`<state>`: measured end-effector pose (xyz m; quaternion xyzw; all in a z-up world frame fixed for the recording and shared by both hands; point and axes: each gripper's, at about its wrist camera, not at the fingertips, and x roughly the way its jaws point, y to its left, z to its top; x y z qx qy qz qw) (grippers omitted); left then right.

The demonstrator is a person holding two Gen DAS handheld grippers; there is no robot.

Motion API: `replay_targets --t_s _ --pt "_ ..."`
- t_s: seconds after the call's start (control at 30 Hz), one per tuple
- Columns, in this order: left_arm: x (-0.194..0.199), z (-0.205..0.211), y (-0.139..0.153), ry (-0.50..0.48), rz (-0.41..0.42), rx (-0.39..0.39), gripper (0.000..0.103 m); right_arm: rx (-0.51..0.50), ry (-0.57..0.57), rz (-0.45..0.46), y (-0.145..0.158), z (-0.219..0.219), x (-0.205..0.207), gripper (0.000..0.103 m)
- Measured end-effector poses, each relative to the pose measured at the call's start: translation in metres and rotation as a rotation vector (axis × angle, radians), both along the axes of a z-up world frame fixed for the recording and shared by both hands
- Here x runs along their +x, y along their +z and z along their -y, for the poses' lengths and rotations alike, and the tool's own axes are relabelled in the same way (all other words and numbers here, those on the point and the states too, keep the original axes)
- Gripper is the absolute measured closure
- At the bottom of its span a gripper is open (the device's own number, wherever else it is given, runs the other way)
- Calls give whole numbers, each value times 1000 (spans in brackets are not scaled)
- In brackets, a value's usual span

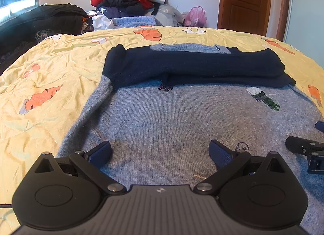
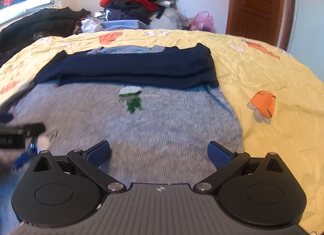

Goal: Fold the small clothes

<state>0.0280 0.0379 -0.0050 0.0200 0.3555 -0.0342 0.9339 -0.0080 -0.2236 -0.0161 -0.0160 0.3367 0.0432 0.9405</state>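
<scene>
Tongs spread wide on both sides: my left tongs and right tongs hang released, gripping nothing, just above the grey sweater on the yellow bedspread. Its navy sleeves lie folded across the far part, well beyond both tongs.

We see left gripper jaws wide apart over grey sweater, navy sleeves folded across its top, on yellow quilt; right gripper at edge, state unclear
</scene>
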Motion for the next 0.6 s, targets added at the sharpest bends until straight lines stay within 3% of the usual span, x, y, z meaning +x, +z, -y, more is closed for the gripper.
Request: replay_targets --t_s 0.27,0.6 --pt "-16 -2 4 19 -32 14 0 -2 -6 -1 -1 0 3 0" --pt "-29 -4 1 11 3 6 0 -4 -7 0 -1 -1 3 0"
